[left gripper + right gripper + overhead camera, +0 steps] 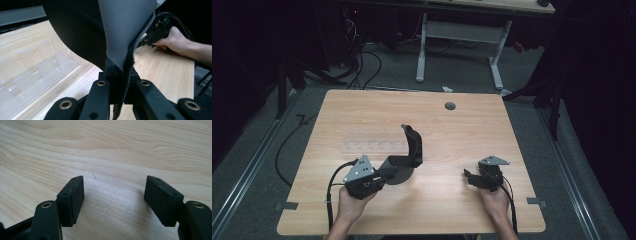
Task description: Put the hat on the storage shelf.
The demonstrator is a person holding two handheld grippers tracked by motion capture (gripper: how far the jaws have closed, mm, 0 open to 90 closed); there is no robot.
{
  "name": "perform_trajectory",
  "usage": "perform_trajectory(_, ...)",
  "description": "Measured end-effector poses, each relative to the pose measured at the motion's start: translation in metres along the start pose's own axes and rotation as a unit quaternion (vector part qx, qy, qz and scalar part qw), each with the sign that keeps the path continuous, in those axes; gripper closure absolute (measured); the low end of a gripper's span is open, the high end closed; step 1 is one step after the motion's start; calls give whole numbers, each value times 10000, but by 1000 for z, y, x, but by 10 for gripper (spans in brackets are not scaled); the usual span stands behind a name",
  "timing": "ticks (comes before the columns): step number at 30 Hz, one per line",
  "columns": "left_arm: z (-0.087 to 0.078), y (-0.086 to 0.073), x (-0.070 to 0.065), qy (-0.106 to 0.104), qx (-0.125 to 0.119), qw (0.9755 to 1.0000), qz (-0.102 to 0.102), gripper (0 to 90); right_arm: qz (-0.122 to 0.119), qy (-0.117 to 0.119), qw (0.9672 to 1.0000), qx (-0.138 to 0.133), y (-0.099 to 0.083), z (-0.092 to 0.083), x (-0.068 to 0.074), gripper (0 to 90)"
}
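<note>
Worktop (362, 107): light wood-grain top, rectangular, with a round grey grommet (450, 106) near its far edge at about 1 o'clock from centre.

Tray (374, 145): clear plastic, ribbed into compartments, lying flat at about 10 o'clock from the worktop's centre. In the left gripper view it lies to the left of the jaws, just beside the pad.

Pad (409, 152): dark, flexible sheet, black on one face and grey on the other. One end rests on the worktop near its centre; the far end curls upward toward 12 o'clock. Its near edge is pinched at the left tool.

Left hand-held gripper (384, 172): held in the left hand (352, 205) at about 7 o'clock from centre, pointing toward 3 o'clock. Jaws together, clamped on the edge of the pad (120, 32), whose fold rises between them.

Right hand-held gripper (468, 176): held in the right hand (496, 202) at about 4 o'clock from centre, pointing toward 9 o'clock, well apart from the pad. Jaws wide apart, nothing between them, bare wood beneath (113, 202).
</note>
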State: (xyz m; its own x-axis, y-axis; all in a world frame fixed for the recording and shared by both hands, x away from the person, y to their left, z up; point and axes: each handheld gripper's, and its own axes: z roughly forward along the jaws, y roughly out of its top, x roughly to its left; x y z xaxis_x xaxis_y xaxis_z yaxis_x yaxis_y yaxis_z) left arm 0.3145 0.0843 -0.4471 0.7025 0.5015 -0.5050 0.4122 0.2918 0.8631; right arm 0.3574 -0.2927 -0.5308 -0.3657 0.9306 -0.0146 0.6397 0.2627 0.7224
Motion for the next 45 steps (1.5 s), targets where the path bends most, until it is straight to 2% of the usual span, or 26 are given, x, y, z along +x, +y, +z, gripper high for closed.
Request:
perform_trajectory(11, -13, 17, 11, 217, -341, 9992, -14, 863, 24, -34, 10000, 4, 0, 0, 0, 326)
perform_trajectory(22, -29, 39, 24, 493, -806, 9955, 73, 863, 2, -32, 10000, 0, 0, 0, 0, 324)
perform_trajectory(27, -35, 45, 31, 639, -869, 9941, 148, 863, 2, -32, 10000, 1, 0, 0, 0, 324)
perform_trajectory(41, -41, 61, 45, 875, -1129, 9895, 207, 863, 3, -34, 10000, 1, 0, 0, 0, 324)
perform_trajectory(45, -42, 66, 51, 956, -1115, 9890, 199, 864, 4, -33, 10000, 1, 0, 0, 0, 324)
